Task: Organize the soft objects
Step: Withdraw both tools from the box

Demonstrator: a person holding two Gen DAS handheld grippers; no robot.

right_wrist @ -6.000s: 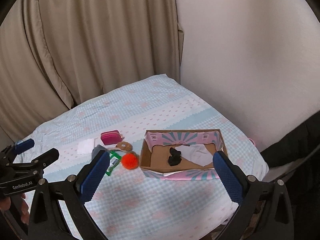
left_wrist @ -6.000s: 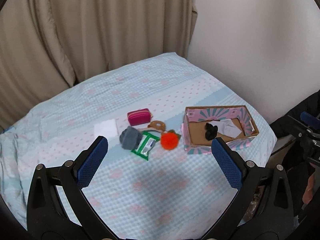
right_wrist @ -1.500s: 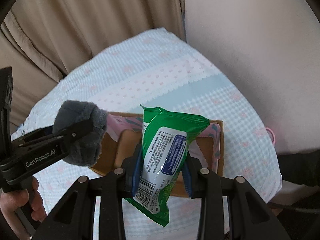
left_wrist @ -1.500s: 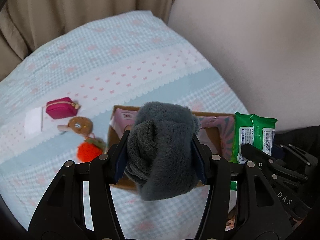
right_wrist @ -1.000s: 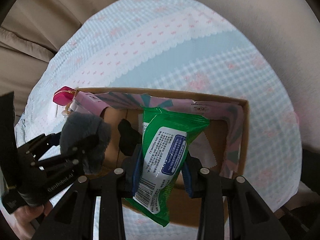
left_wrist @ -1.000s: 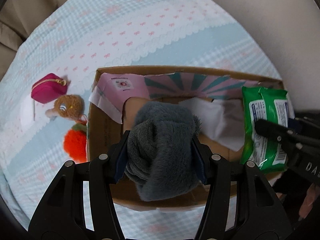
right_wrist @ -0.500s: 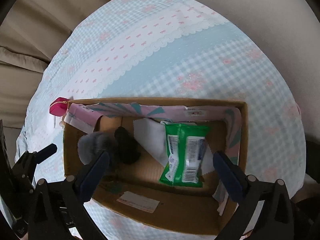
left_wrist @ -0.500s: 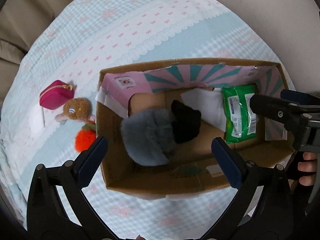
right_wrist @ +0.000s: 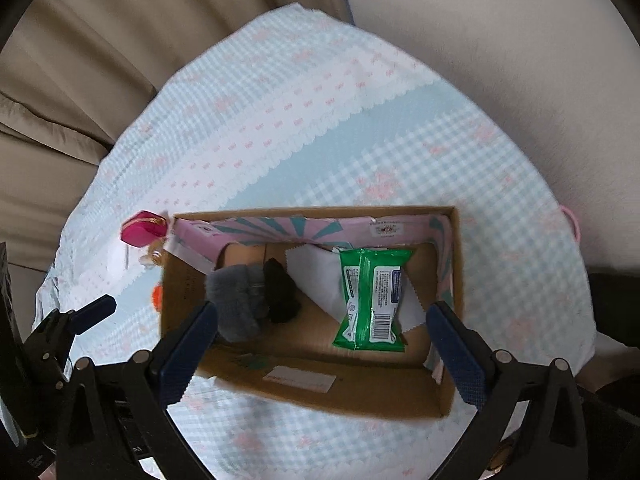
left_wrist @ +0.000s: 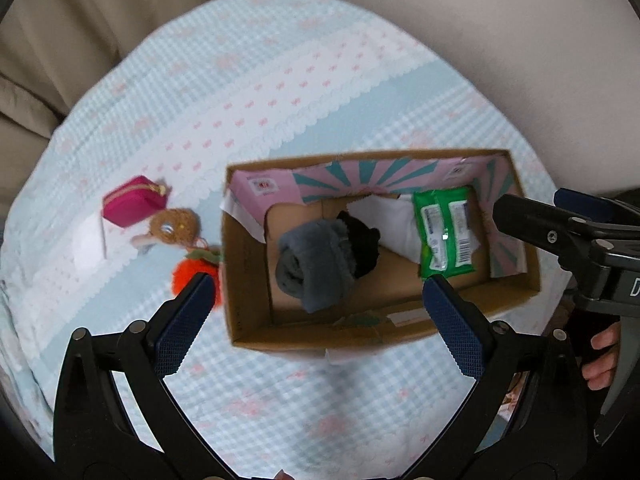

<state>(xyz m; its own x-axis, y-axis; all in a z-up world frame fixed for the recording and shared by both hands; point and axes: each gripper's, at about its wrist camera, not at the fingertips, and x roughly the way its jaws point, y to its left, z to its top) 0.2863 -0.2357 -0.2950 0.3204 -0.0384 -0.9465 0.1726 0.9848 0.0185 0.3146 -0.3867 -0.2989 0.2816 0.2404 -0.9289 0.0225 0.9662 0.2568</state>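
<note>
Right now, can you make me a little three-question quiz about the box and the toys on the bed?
1. True or false: the green pack lies inside the box.
2. Which thing sits outside the box? A) grey sock B) pink pouch C) black sock
3. Fill in: both the left gripper and the right gripper are ____ and hold nothing.

Key: 1 true; 2 B; 3 open.
</note>
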